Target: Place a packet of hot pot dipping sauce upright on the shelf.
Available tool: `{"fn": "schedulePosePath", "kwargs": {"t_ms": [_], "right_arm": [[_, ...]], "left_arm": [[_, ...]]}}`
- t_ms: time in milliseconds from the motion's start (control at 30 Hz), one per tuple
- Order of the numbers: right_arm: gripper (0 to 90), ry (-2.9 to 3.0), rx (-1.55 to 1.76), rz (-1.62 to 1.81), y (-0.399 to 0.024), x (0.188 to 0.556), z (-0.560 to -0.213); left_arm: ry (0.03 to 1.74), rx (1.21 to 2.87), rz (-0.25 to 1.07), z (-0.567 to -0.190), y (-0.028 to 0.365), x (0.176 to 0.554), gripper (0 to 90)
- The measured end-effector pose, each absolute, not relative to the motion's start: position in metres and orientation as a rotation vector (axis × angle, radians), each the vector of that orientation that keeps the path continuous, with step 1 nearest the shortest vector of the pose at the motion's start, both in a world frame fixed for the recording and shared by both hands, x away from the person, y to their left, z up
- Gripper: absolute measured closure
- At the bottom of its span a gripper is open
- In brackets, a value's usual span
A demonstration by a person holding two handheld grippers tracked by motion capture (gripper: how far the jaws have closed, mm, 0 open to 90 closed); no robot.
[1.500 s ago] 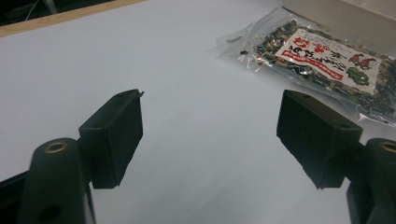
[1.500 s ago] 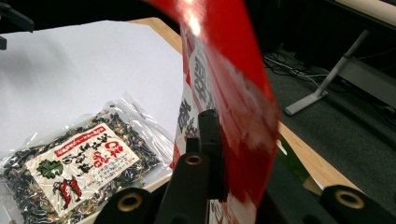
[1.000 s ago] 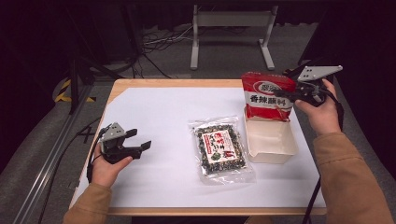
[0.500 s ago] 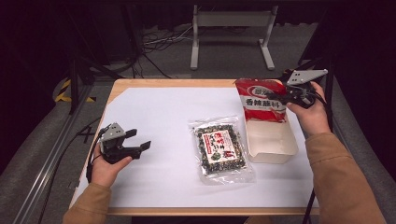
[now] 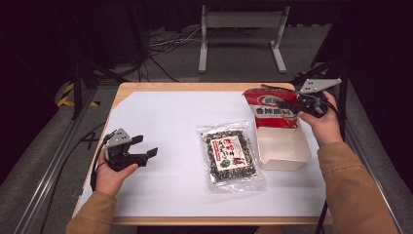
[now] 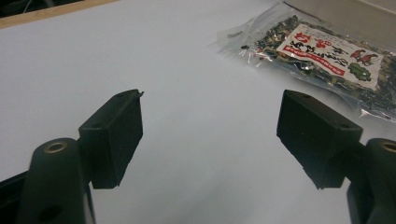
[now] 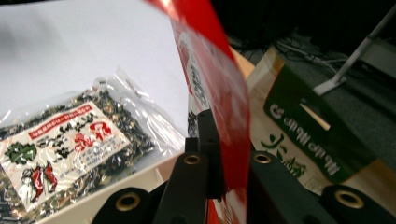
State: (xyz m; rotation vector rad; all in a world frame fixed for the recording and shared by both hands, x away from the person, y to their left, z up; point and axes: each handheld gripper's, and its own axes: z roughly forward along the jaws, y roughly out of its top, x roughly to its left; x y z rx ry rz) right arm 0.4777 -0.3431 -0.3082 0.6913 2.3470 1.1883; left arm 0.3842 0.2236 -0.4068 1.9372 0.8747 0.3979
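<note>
A red snack packet (image 5: 270, 107) hangs tilted over the far end of an open white box (image 5: 285, 163) at the table's right. My right gripper (image 5: 297, 103) is shut on the packet's right edge; in the right gripper view the red film (image 7: 219, 84) runs between my closed jaws (image 7: 224, 135). A clear packet of dark mix with a red and white label (image 5: 230, 153) lies flat just left of the box. My left gripper (image 5: 146, 146) rests at the table's left, open, with nothing between its jaws (image 6: 210, 135). The clear packet (image 6: 327, 51) lies ahead of it to the right.
White paper covers the wooden table (image 5: 195, 87). A tan packet with a green label (image 7: 299, 130) lies behind the red packet in the right gripper view. Beyond the table on the floor stand a metal frame (image 5: 241, 29) and cables. Bare paper lies between the left gripper and the clear packet.
My right hand has come down with the red packet, which has tipped from upright to leaning over the box's far end. The left gripper has not moved.
</note>
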Motion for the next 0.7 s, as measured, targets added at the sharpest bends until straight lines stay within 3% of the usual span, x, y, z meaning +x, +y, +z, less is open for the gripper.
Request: {"fn": "schedulePosePath", "kwargs": {"t_ms": [700], "right_arm": [[89.8, 2.296, 0.897, 1.188, -0.363, 0.476, -0.324]], "left_arm": [[0.878, 1.944, 0.392, -0.408, 0.223, 0.385, 22.8]]}}
